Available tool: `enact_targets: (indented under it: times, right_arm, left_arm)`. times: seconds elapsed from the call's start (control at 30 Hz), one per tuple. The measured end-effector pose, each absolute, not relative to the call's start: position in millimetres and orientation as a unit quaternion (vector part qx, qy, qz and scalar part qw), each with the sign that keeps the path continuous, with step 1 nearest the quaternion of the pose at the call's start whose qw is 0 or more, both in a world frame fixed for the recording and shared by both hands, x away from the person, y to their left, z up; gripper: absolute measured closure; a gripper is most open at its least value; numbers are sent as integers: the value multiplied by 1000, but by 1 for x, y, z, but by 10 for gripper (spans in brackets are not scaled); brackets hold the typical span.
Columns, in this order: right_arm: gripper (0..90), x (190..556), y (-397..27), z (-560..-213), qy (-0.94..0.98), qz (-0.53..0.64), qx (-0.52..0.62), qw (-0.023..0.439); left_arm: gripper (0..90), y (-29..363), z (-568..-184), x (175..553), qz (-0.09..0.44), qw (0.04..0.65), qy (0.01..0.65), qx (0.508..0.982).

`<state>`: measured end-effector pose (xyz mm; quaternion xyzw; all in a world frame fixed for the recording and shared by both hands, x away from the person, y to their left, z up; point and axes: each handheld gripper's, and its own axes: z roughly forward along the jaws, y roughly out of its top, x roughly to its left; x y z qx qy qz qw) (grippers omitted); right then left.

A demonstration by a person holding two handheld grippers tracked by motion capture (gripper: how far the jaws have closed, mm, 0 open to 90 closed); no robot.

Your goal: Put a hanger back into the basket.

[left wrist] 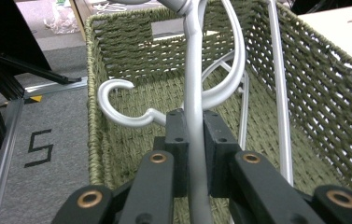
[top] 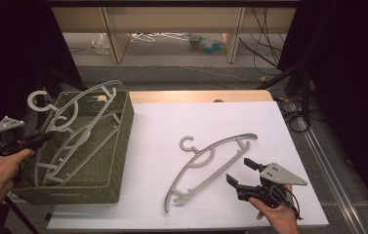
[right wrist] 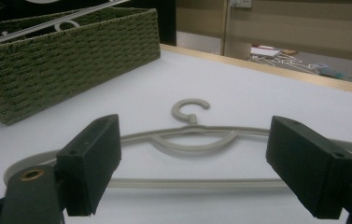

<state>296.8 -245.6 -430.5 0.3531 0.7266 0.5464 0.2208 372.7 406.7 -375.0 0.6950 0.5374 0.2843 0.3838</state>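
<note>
High view: left tongs [top: 42,138] at the basket's [top: 123,146] left rim; a loose hanger [top: 211,163] lies mid-surface, apparently flat. Left gripper view: tongs pinching a grey hanger [left wrist: 194,93] over the basket. Right gripper view: right tongs [right wrist: 194,163] spread, near the loose hanger.

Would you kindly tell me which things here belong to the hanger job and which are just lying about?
In the job:
- hanger clamped in the left gripper
- green wicker basket
- grey hanger on the table
- right gripper, jaws open

Lying about:
- clutter on the floor
- cables
</note>
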Motion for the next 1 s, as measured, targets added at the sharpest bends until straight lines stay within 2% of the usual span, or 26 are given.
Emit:
enact_targets:
  times: [0.2,0.63,0.73,1.0]
  right_arm:
    - [188,297,-246,-430,730,542,354,221]
    - [188,297,-246,-430,729,543,352,224]
    - [188,296,-246,-430,730,542,354,217]
    - [188,297,-244,-431,727,548,352,219]
  left_arm:
    - [817,406,-380,371,275,383,530,705]
    - [816,406,-383,376,292,325,518,735]
    - [816,408,-388,377,283,304,511,752]
    - [815,401,-398,386,251,295,522,760]
